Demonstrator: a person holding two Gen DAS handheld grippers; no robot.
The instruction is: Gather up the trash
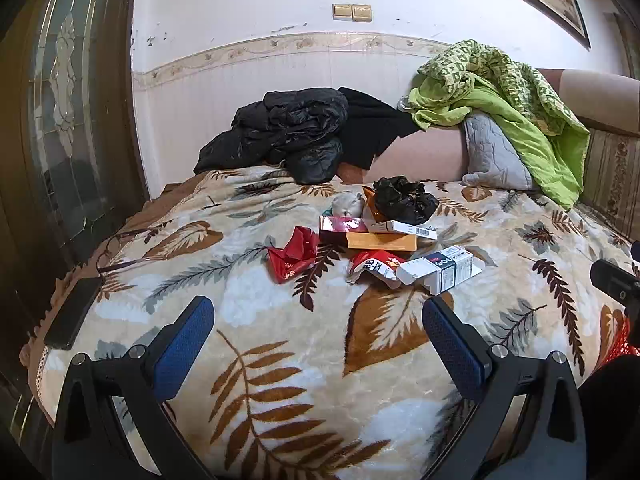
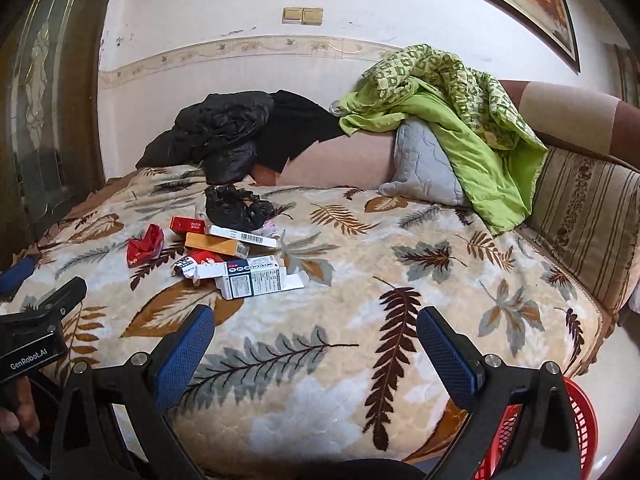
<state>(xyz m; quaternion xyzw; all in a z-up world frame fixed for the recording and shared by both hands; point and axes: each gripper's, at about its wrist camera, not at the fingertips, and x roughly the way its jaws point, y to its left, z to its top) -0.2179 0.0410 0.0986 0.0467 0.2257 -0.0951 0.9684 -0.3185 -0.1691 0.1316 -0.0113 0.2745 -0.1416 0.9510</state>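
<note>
Both grippers, left and right, hover spread and empty over the blanket. Trash lies mid-bed, uncollected; next seems reaching forward toward the nearest carton.

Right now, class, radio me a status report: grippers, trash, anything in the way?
Left gripper open, empty. Right gripper open, empty. Trash pile untouched on blanket; red basket by the bed's edge. Path to pile clear.

1. At my 12 o'clock, a white wall carrying a floral border strip.
2. At 9 o'clock I see a dark glazed door.
3. Leaf-patterned blanket covers the bed below me.
4. At 2 o'clock, a green quilt.
</note>
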